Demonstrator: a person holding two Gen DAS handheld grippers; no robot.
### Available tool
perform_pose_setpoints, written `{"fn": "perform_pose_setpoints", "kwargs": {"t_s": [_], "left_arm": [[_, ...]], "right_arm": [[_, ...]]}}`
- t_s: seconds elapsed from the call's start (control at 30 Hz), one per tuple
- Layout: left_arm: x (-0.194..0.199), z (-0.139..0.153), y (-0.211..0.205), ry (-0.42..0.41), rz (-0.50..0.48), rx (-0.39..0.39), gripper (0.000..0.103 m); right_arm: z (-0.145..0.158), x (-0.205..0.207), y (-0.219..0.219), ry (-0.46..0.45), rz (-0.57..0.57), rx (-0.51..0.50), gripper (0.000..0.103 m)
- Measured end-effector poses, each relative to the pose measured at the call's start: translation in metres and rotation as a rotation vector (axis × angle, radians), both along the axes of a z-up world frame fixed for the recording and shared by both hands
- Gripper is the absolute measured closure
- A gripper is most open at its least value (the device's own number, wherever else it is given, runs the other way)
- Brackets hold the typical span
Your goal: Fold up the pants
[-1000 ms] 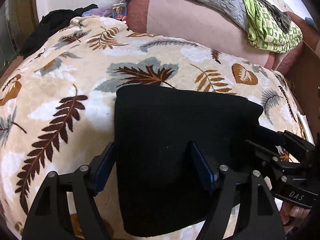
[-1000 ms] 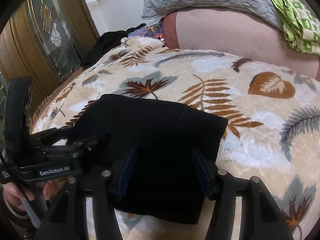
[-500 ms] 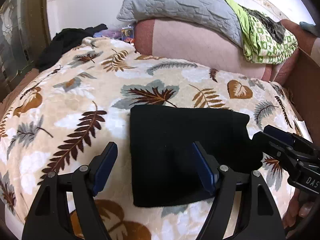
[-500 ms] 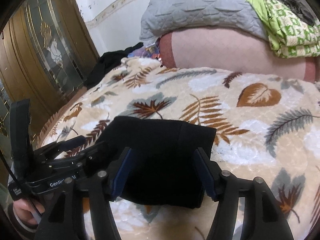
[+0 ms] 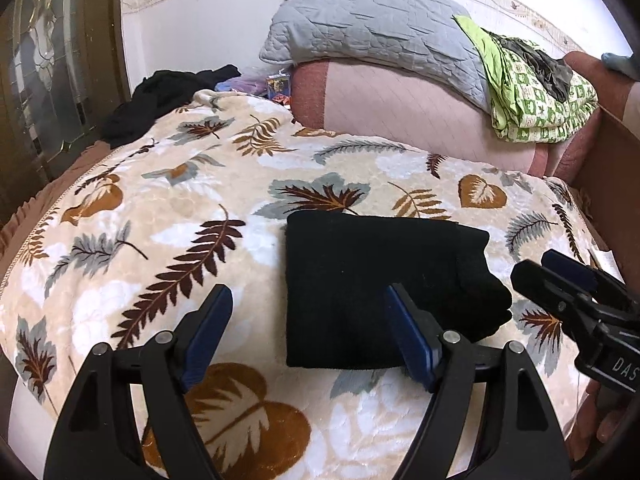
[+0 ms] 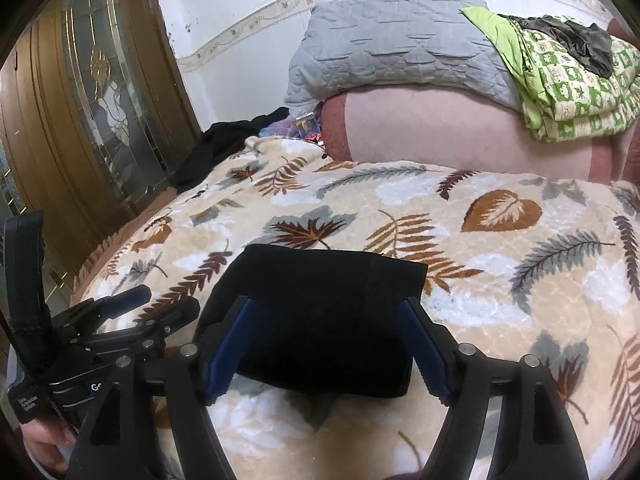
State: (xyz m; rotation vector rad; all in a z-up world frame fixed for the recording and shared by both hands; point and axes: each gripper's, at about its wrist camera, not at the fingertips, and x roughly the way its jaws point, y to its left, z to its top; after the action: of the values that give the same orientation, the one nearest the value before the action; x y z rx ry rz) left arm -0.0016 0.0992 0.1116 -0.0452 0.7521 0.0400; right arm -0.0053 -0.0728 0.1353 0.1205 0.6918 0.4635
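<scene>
The black knit pants (image 5: 372,288), folded into a compact rectangle, lay flat on the cream leaf-patterned fleece blanket (image 5: 160,216) covering the bed. The left gripper (image 5: 308,332) and right gripper (image 6: 324,344) both hung above it, jaws spread wide and holding nothing.

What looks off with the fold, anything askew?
Mostly tidy. The black pants lie as a compact rectangle on the leaf blanket, but an underlayer sticks out past the top layer along the right edge, so that side is uneven. Both grippers are open and clear.
</scene>
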Motion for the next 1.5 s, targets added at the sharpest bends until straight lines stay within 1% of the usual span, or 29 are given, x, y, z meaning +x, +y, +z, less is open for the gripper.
{"fn": "perform_pose_setpoints", "kwargs": {"t_s": [0.27,0.43,0.83,1.5], "left_arm": [[-0.011,0.006,-0.002,-0.010,0.000,0.013,0.025],[-0.016,0.009,-0.004,-0.023,-0.004,0.003,0.025],[-0.020,0.013,-0.010,-0.043,-0.006,0.033,0.025],[-0.020,0.011,-0.013,-0.040,-0.010,0.029,0.025]], "right_arm": [[0.002,-0.012,-0.002,0.000,0.001,0.001,0.025],[0.004,-0.017,-0.005,-0.005,-0.007,0.006,0.024],[0.002,-0.019,-0.007,0.000,-0.005,0.013,0.023],[-0.004,-0.017,-0.009,0.010,0.002,0.009,0.022]]}}
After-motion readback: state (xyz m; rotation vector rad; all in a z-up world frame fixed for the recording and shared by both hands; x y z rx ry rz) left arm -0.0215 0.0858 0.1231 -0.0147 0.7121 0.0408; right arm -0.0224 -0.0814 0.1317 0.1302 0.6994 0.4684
